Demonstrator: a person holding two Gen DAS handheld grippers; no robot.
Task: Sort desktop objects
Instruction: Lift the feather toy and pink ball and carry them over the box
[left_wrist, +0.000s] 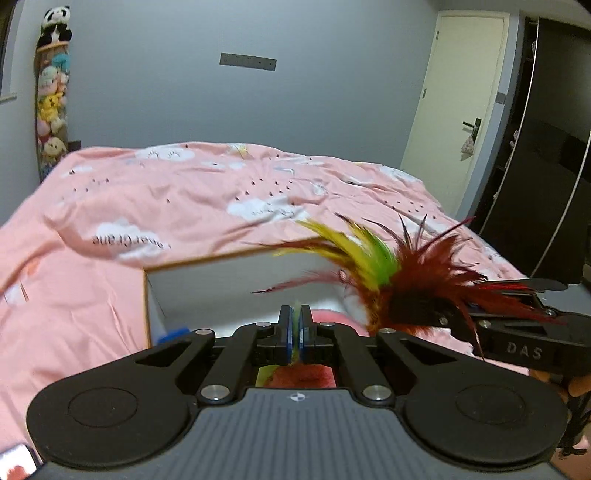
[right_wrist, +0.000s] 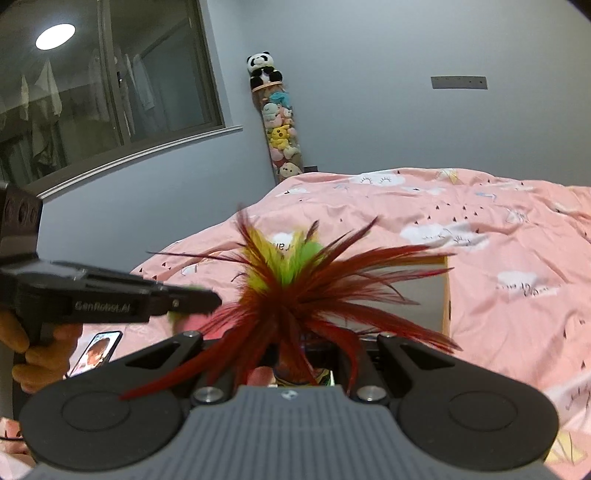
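While the right gripper (left_wrist: 417, 314) holds a feather toy (right_wrist: 291, 280) above the box (left_wrist: 236, 280), jaws clamped, the left gripper (left_wrist: 295, 332) pinches something green; neither looks dropped in yet.

feathers (right_wrist: 295, 280) hide right gripper (right_wrist: 295, 343) tips

1. Feathers (right_wrist: 295, 280) fan across the front of the right gripper (right_wrist: 295, 343), hiding its tips and the path ahead.
2. Left gripper (right_wrist: 192, 295) sits just beside the feathers.
3. Open box (left_wrist: 236, 280) below, partly screened by feathers.
4. Bed (left_wrist: 184, 192) beyond the box.
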